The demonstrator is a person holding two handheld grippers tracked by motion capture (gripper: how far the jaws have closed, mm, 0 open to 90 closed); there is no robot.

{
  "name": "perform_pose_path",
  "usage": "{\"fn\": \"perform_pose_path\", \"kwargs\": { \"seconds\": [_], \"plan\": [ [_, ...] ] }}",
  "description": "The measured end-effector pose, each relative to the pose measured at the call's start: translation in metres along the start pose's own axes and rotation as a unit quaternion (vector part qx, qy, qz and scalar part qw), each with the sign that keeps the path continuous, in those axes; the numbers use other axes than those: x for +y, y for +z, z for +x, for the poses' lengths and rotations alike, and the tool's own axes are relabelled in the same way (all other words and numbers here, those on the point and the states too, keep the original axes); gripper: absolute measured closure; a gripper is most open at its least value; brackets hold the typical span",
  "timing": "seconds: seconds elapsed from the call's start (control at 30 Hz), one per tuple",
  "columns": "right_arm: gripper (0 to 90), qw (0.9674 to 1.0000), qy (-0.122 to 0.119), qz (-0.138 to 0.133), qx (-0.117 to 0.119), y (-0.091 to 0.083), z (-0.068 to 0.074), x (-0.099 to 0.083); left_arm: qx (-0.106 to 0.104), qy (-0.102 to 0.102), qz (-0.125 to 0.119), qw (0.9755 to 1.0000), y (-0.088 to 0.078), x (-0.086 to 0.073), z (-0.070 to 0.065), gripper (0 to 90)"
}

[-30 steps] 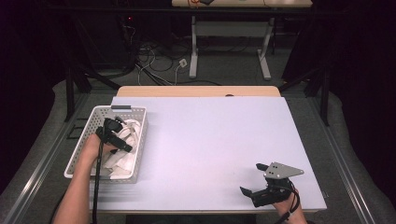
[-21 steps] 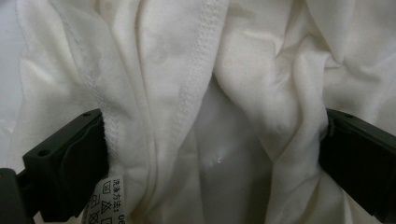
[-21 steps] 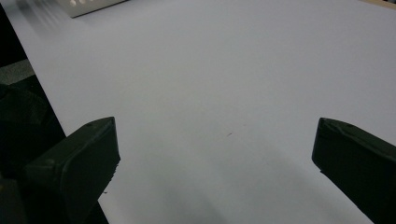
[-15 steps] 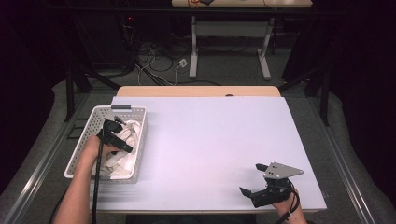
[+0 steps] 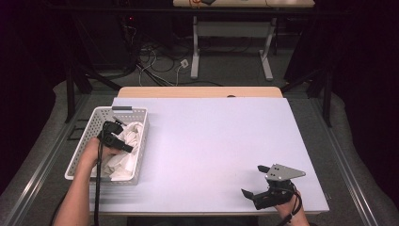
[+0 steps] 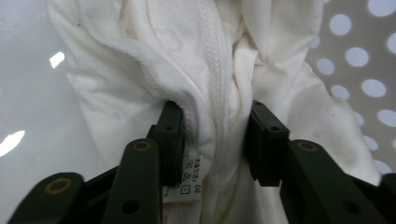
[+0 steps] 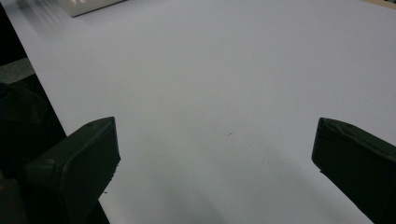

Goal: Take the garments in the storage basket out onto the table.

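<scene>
Jaws of left gripper (image 6: 212, 140) pinching bunched white cloth (image 6: 205, 70) in basket (image 5: 84, 141) at surface's left edge — likely for lifting; right gripper (image 7: 215, 158) gaping, idle.

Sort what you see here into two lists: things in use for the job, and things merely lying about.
In use:
left gripper, shut on the white cloth
white basket holding it
table

Lying about:
right gripper, open, idle
floor cables

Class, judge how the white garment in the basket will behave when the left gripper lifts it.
The white garment is bunched in soft folds between the left gripper jaws, so it will probably hang limp. It looks thin, likely light. It may drag on the basket rim.
</scene>
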State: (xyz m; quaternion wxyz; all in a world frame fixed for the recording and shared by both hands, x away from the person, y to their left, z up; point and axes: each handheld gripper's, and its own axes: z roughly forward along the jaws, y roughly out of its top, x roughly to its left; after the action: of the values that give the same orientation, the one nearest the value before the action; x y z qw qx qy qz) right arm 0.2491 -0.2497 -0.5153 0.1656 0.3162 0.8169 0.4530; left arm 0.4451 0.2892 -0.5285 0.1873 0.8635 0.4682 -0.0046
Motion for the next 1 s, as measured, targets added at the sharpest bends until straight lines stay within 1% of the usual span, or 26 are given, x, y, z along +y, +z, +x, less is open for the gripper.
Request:
{"fn": "perform_pose_path", "kwargs": {
  "seconds": [0.1,0.13,0.17,0.23,0.27,0.3,0.33,0.4,0.53,0.57,0.6,0.63,0.7,0.73,0.83,0.9,0.93,1.0],
  "plan": [
    [0.6,1.0,-0.002,0.0,0.001,0.0,-0.001,0.0,-0.002,0.008,-0.003,1.0,0.0,-0.001,-0.001,68.9],
    [0.6,1.0,0.001,0.0,0.002,0.0,0.0,0.0,-0.002,0.013,-0.006,0.9999,-0.001,-0.001,-0.002,69.8],
    [0.6,1.0,0.001,0.0,0.002,0.0,0.0,0.0,-0.001,0.012,-0.005,0.9999,-0.001,-0.001,-0.003,70.2],
    [0.6,1.0,-0.001,0.0,0.002,0.0,0.0,0.0,-0.001,0.019,-0.007,0.9998,-0.003,-0.001,-0.003,71.0],
    [0.6,1.0,-0.001,-0.001,0.001,0.0,0.0,0.0,-0.002,0.018,-0.009,0.9998,-0.003,-0.001,-0.003,71.2],
    [0.6,1.0,-0.001,0.0,0.001,0.0,-0.001,0.0,-0.002,0.023,-0.008,0.9997,-0.004,-0.001,-0.003,71.3],
    [0.6,1.0,-0.001,0.0,0.001,0.0,-0.001,0.0,-0.002,0.021,-0.01,0.9997,-0.005,-0.001,-0.004,71.3],
    [0.6,1.0,-0.001,-0.002,0.002,0.0,-0.001,0.0,-0.003,0.023,-0.01,0.9997,-0.006,-0.001,-0.004,71.4],
    [0.6,1.0,0.002,0.0,0.001,-0.001,-0.001,0.0,0.003,0.032,-0.017,0.9993,-0.012,-0.003,-0.005,71.4],
    [0.7,1.0,0.002,0.0,0.003,0.0,-0.001,0.0,0.003,0.032,-0.017,0.9993,-0.012,-0.003,-0.005,71.4],
    [0.6,1.0,0.001,0.001,0.003,0.0,-0.001,0.0,0.006,0.031,-0.022,0.9993,-0.015,-0.004,-0.006,71.5],
    [0.6,1.0,-0.003,0.0,0.003,0.0,-0.002,0.0,0.01,0.038,-0.022,0.999,-0.017,-0.005,-0.005,71.5],
    [0.7,1.0,-0.002,0.001,0.002,0.0,-0.002,0.0,0.013,0.036,-0.03,0.9988,-0.019,-0.006,-0.006,71.5],
    [0.7,1.0,0.002,0.001,0.002,0.0,-0.001,0.0,0.016,0.04,-0.029,0.9986,-0.021,-0.006,-0.006,71.5],
    [0.7,1.0,-0.002,0.0,0.002,0.0,-0.002,0.0,0.017,0.04,-0.034,0.9985,-0.023,-0.007,-0.007,71.5],
    [0.7,1.0,0.001,0.0,-0.001,-0.001,-0.001,0.0,0.019,0.041,-0.035,0.9984,-0.026,-0.007,-0.007,71.4],
    [0.7,1.0,0.002,0.003,-0.002,-0.001,-0.001,0.0,0.019,0.046,-0.04,0.998,-0.029,-0.008,-0.007,71.4],
    [0.7,1.0,0.002,0.0,-0.002,-0.001,-0.002,0.0,0.019,0.044,-0.041,0.998,-0.03,-0.009,-0.008,71.4]
  ]
}}
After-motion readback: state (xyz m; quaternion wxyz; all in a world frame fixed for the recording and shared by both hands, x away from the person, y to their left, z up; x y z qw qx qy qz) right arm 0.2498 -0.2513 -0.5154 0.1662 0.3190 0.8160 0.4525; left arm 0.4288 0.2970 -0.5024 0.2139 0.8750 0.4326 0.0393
